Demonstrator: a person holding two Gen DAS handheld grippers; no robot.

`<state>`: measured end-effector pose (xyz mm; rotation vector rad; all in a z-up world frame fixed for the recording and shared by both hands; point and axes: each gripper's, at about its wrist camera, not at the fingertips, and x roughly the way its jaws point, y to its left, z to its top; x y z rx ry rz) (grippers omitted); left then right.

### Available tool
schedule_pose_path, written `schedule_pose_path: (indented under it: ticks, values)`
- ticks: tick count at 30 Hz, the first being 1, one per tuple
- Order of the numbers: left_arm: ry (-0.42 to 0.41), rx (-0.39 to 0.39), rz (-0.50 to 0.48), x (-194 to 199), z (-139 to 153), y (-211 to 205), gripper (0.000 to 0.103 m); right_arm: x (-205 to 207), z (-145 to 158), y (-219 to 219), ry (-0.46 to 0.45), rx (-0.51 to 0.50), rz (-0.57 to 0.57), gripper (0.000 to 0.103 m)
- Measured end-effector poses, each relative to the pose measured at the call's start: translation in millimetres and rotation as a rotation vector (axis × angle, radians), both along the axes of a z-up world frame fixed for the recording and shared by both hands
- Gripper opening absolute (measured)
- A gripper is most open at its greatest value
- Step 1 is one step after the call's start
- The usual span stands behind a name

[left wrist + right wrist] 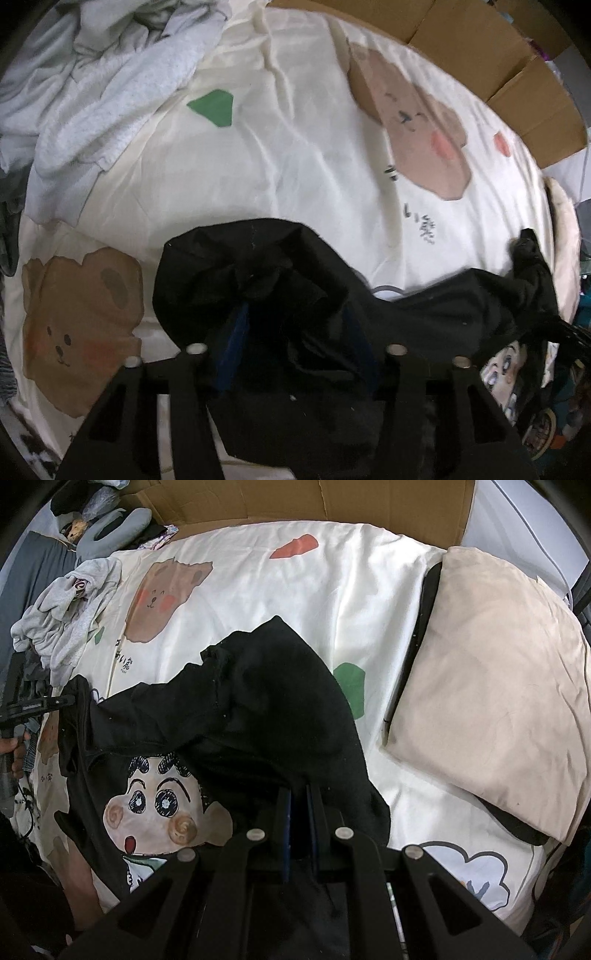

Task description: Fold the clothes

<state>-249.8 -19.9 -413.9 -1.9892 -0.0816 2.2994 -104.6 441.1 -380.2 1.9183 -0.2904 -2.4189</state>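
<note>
A black T-shirt point(266, 701) with a cartoon face print point(159, 812) lies crumpled on a cream bed cover point(295, 590). In the left wrist view one bunched end of the black T-shirt point(258, 266) sits between the blue pads of my left gripper point(295, 310). Its jaws stand well apart and the cloth lies loose between them. My right gripper point(298, 792) points steeply down, its jaws almost together and pinching a fold of the shirt's black fabric. At the left edge of the right wrist view a hand point(14, 749) holds a black tool.
A heap of pale grey and white clothes point(92, 92) lies on the cover's far side. A beige pillow point(498, 701) rests at the right. Flattened cardboard point(295, 498) lines the bed's far edge. The cover point(314, 147) carries bear prints.
</note>
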Motion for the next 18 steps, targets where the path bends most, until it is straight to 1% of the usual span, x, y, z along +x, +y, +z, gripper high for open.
schedule_pose_path:
  ticks: [2,3,5,7,10,18]
  values:
    - [-0.007,-0.017,0.014,-1,-8,-3,0.025,-1,-1,0,0.002,-0.001,0.0,0.007]
    - [-0.012,-0.02,0.018,-1,-11,-6,0.022,-1,-1,0,0.003,-0.002,0.0,0.007]
    - [-0.014,-0.024,0.019,-1,-14,-11,0.011,-1,-1,0,0.003,-0.001,0.001,0.007]
    - [-0.009,-0.009,0.027,0,-11,-17,0.006,-1,-1,0,0.005,0.004,0.005,0.007]
    - [0.007,-0.007,0.029,3,0,-26,0.005,-4,2,2,0.017,0.014,0.003,0.007]
    - [0.036,-0.07,0.019,8,32,-56,0.005,-18,13,10,0.052,0.041,-0.01,0.007]
